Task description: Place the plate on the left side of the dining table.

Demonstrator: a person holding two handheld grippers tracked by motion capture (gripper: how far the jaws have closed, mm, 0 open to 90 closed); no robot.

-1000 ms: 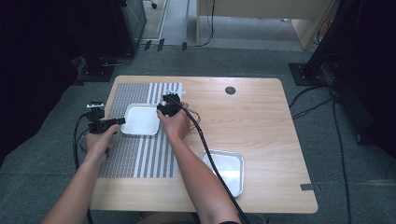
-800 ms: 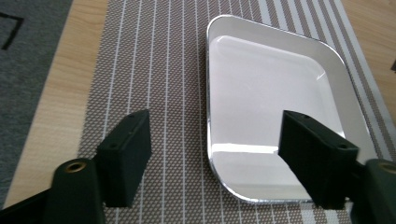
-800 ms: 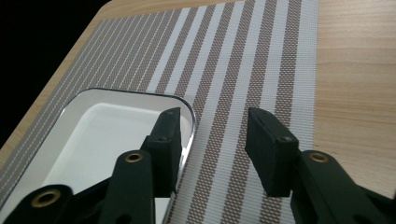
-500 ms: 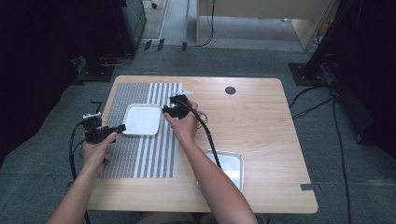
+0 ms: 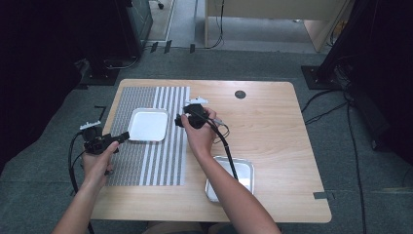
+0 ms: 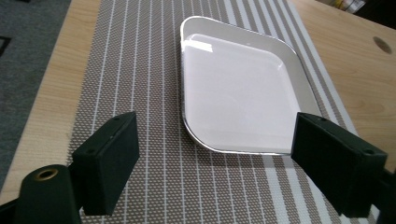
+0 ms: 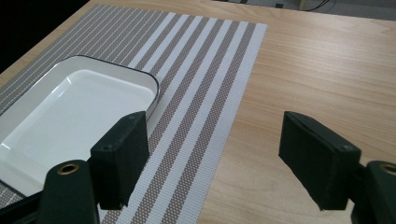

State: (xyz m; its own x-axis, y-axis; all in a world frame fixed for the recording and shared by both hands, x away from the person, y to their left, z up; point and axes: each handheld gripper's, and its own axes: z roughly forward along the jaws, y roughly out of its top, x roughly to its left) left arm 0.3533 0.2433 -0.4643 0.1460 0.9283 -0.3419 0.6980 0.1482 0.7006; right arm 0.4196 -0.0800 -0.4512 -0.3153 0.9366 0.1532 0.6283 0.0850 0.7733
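White tray [image 5: 148,124] lies between both open hand-held grippers, untouched.

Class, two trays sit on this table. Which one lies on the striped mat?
The white tray, lying between the two grippers on the striped mat. The other, a metal tray, rests on bare wood near the front edge, beside the person's right forearm.

- The white tray [image 6: 238,93] looked glossy and smooth, like enamel.
- The striped mat [image 7: 201,107] beneath it looked woven and matt.
- The table [image 7: 322,70] beside the tray showed smooth wood grain.
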